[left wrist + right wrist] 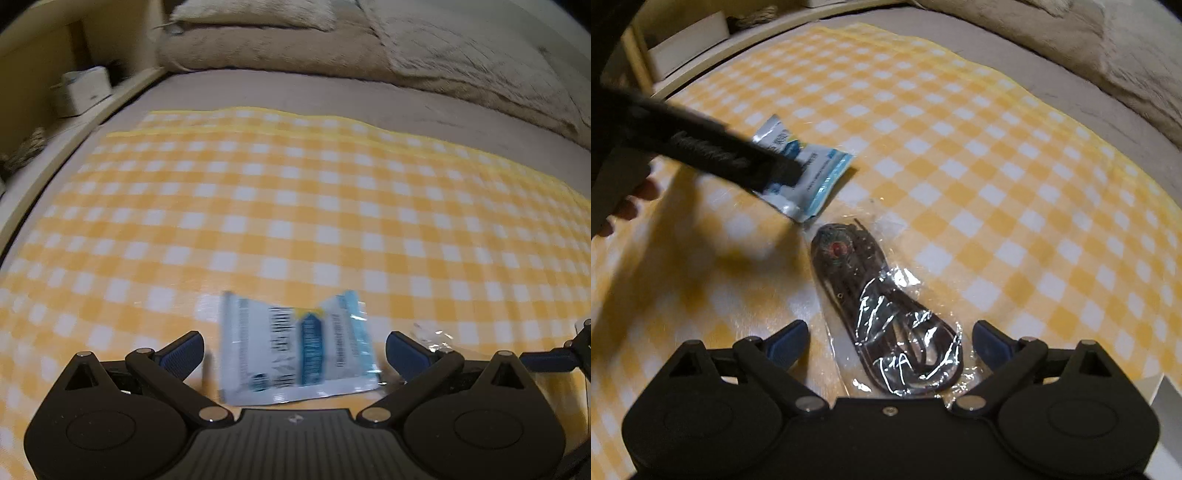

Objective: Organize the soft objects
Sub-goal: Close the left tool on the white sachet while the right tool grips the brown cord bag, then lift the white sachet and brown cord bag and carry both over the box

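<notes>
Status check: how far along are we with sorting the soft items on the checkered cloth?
Nothing looks sorted yet. The blue-and-white packet and the clear bag of dark items both lie loose on the checkered cloth. In hand: nothing; the left gripper brackets the packet, the right gripper brackets the bag, both open. Gripping and placing both remain.

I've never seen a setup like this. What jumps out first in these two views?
The yellow checked cloth spread over the bed fills both views. On it lie a blue-and-white packet, framed by the open left claw, and a clear bag holding something dark, framed by the open right claw.
</notes>
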Tool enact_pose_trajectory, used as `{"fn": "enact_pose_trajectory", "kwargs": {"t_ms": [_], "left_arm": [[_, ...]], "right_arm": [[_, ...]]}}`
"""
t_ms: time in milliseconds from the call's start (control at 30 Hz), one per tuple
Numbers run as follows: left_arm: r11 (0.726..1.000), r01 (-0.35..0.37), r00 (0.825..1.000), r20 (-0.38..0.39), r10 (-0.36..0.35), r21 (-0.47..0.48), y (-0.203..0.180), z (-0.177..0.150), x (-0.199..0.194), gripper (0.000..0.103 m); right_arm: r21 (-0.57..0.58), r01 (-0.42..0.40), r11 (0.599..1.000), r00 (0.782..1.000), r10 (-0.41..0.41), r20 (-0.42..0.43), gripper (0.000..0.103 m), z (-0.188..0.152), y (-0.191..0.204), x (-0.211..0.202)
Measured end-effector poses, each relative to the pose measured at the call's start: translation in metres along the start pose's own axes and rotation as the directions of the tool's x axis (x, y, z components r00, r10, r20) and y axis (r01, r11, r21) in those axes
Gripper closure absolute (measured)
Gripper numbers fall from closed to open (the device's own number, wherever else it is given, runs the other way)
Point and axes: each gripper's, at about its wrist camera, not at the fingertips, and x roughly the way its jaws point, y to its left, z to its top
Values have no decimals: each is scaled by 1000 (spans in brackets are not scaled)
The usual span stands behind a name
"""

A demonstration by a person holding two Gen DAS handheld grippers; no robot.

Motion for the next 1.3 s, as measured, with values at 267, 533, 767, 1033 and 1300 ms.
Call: {"fn": "enact_pose_trajectory", "kwargs": {"t_ms": [267,533,767,1033,1300], "left_arm": [[995,-85,996,-22,84,-53,-19,-5,16,0],[989,-130,991,2,130,-67,-34,-13,18,0],[991,-114,993,-13,113,-74,-29,-12,5,10],[992,-60,998,3,61,-112,-13,-7,-7,27],[991,-43,997,60,50,-125,-4,-7,-43,27]], "right_arm": [[-30,-61,998,998,60,-38,23,-8,8,-10],[-33,-50,998,998,48,-39,40,-10,15,-17],[-1,-41,999,999,41,-22,58,-11,12,-20],[3,-2,1000,1000,2,-25,64,-16,21,-28],[38,72,997,997,-72,-16,65,-21,21,-46]]}}
